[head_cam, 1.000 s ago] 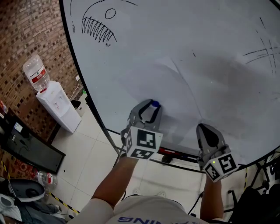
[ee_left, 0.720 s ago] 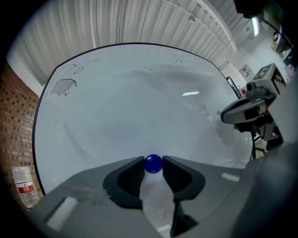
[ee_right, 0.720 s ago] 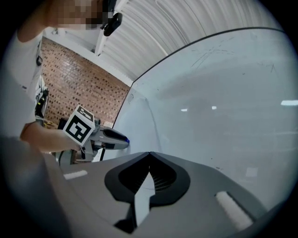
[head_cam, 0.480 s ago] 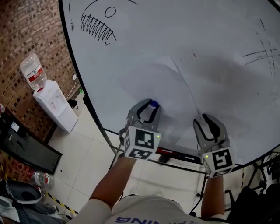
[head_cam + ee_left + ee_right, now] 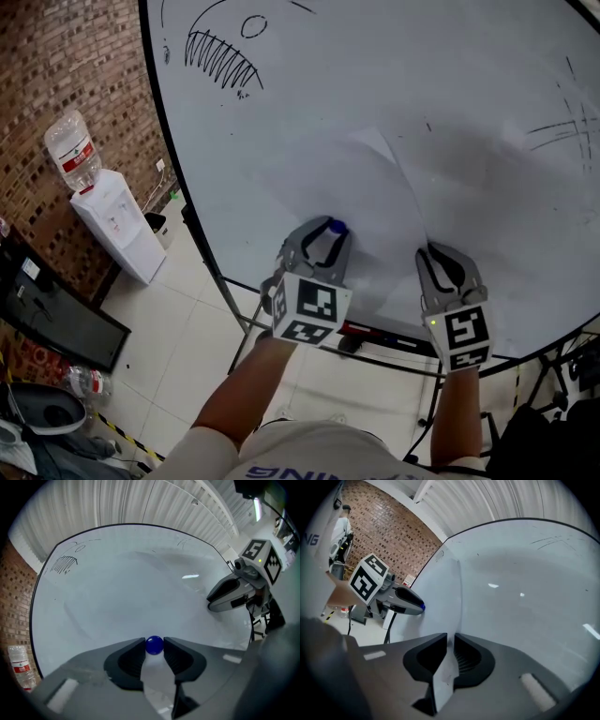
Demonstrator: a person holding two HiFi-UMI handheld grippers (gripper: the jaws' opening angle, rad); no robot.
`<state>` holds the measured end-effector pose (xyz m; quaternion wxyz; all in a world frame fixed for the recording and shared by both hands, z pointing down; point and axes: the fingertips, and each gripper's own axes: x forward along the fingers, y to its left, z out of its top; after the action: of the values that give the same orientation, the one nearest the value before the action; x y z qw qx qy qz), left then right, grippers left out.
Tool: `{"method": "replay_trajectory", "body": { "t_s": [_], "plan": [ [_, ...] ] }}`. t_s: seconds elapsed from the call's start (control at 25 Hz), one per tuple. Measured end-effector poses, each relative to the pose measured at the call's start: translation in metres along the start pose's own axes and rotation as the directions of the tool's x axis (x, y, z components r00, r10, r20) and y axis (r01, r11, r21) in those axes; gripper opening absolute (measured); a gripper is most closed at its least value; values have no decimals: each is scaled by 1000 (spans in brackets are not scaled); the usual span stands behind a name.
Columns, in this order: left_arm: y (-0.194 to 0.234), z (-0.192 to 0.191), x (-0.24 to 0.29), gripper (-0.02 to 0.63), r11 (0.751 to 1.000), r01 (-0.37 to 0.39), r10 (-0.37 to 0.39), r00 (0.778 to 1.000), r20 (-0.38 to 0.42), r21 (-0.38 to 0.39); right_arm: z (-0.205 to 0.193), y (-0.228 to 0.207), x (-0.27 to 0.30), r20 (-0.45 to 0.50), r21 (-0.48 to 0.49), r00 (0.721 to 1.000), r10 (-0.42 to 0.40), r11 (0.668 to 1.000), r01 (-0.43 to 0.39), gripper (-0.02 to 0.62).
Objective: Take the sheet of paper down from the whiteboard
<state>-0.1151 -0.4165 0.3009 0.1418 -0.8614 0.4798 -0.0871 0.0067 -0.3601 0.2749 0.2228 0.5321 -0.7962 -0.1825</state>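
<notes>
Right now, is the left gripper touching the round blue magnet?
Touching: the left gripper view shows the left gripper clamping the round blue magnet between its jaws.

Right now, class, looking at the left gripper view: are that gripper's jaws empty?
No, a small blue ball sits pinched between the left gripper's jaw tips, in front of the whiteboard.

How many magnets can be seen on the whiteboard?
1: a blue magnet on the lower left of the sheet of paper, pinched between the jaws of the left gripper. Others may be hidden.
</notes>
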Motion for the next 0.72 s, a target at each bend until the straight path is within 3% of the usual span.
{"method": "replay_trajectory", "body": {
  "t_s": [0.12, 0.4, 0.56, 0.72],
  "plan": [
    [-1, 0, 0, 132, 1000, 7, -7, 1000, 4, -7, 0, -1, -2, 17, 5, 1000, -10, 1000, 10, 8],
    [-1, 12, -16, 132, 997, 59, -58, 997, 45, -41, 0, -3, -18, 57, 57, 998, 7, 998, -10, 8],
    [-4, 4, -44, 132, 991, 74, -67, 996, 66, -112, -31, -6, -41, 43, 131, 999, 20, 991, -25, 8],
    [-1, -20, -81, 132, 977, 43, -31, 998, 61, -209, -79, -4, -75, -9, 220, 1000, 5, 976, -3, 8]
  ]
}}
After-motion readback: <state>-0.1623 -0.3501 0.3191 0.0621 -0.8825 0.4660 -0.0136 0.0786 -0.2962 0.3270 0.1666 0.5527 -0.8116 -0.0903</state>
